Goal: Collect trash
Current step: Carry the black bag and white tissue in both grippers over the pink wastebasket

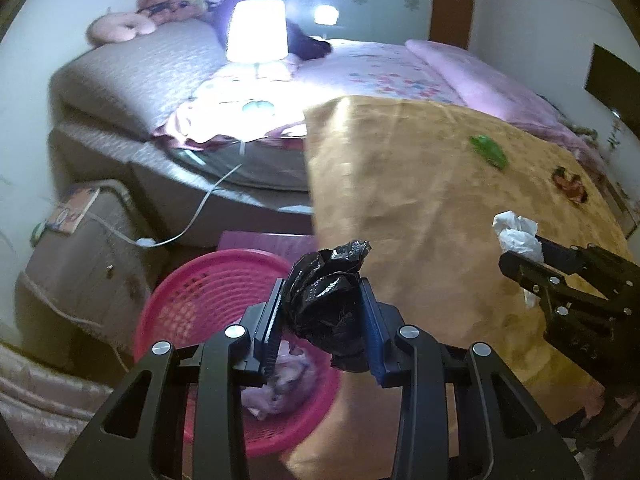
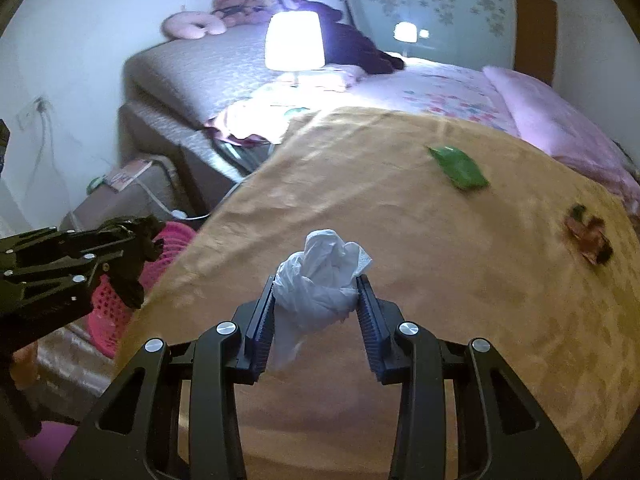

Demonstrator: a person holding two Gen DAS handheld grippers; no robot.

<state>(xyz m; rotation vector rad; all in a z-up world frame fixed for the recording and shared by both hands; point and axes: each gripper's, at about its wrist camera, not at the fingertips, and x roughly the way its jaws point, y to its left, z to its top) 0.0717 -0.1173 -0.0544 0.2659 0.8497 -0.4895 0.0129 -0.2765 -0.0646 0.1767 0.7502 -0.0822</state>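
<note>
My left gripper [image 1: 322, 308] pinches a crumpled black plastic bag [image 1: 326, 300] above the pink basket [image 1: 192, 292]; my right gripper [image 2: 316, 304] clamps a white tissue wad [image 2: 320, 276]. I should centre each over the basket before letting go. Two wrappers remain on the blanket [image 2: 400, 220]: one green wrapper [image 2: 460, 168], one brown wrapper [image 2: 588, 236].

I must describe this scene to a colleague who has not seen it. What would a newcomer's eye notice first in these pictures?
First, the lit lamp glowing on the bed behind the yellow blanket. Next, the left gripper shut on a crumpled black plastic bag above the pink basket, and the right gripper shut on a white tissue wad. A green wrapper and a brown wrapper lie on the blanket.
</note>
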